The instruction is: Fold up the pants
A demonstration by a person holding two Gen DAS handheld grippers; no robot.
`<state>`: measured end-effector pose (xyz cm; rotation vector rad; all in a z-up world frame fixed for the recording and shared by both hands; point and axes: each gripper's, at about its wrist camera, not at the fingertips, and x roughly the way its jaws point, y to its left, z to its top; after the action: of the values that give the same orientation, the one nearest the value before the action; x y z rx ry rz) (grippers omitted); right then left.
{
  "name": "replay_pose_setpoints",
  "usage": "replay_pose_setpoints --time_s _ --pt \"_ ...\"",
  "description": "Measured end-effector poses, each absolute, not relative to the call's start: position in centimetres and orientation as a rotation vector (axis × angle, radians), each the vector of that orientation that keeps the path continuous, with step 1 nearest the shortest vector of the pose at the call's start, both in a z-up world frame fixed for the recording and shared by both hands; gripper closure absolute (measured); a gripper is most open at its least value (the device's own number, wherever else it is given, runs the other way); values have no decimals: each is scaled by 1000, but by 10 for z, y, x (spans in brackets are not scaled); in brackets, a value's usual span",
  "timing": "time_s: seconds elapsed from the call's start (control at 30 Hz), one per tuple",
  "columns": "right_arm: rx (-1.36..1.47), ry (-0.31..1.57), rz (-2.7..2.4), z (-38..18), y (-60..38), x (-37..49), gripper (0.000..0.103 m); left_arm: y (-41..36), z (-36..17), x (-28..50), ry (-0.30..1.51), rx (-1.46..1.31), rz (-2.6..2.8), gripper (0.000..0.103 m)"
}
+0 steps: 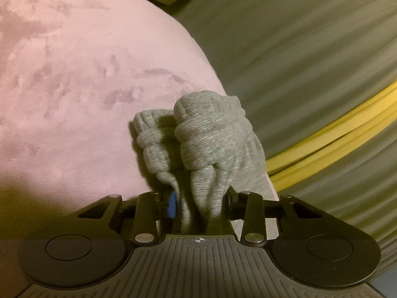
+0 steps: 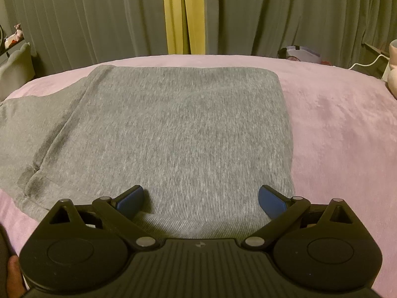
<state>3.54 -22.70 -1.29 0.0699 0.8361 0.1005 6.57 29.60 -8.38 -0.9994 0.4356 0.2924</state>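
Observation:
Grey ribbed pants [image 2: 173, 129] lie spread flat on a pink blanket [image 2: 342, 129] in the right wrist view. My right gripper [image 2: 201, 200] hovers just above their near edge, its blue pads [image 2: 130, 202] wide apart and empty. In the left wrist view a bunched, wrinkled end of the grey pants [image 1: 206, 144] sticks up between the fingers of my left gripper [image 1: 199, 203]. Both jaws are pressed against the gathered cloth. One blue pad [image 1: 171, 204] shows at the left of the fabric; the other is hidden behind it.
Grey-green curtains [image 2: 74, 19] with a yellow strip [image 2: 183, 15] hang behind the bed. A pale pillow [image 2: 15, 69] sits at the far left, a white cable [image 2: 367, 63] and small items at the far right. A hand [image 2: 12, 273] shows at the lower left.

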Motion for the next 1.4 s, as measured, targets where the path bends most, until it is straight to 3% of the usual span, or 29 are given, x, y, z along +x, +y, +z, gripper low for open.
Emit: replay_pose_setpoints --time_s 0.1,0.17,0.3,0.47,0.73,0.97,1.07,1.17,1.23,1.3,1.4 --pt "69 833 100 -13 -227 36 4 295 -85 69 452 -997 310 55" --pt "72 832 100 -14 -227 36 4 295 -83 70 457 -1012 322 54" --pt "84 830 101 -13 -228 37 4 287 -68 68 429 -970 323 78" --pt "181 798 117 -7 -241 35 4 248 -9 65 362 -742 255 81" --pt "310 717 98 2 -259 28 4 108 78 74 308 -399 -40 83" --pt "436 658 57 10 -281 16 4 -41 53 90 425 -96 -314 82" --pt "475 633 52 13 -290 10 4 -87 18 101 573 49 -363 74" --pt "509 621 61 15 -295 8 4 -106 -11 104 722 177 -382 73" --pt "525 614 73 14 -297 6 4 -104 -13 86 727 209 -388 56" --pt "543 612 98 14 -299 6 4 -89 -3 70 668 121 -390 16" --pt "585 618 160 14 -298 10 4 -54 19 62 595 -18 -304 14"
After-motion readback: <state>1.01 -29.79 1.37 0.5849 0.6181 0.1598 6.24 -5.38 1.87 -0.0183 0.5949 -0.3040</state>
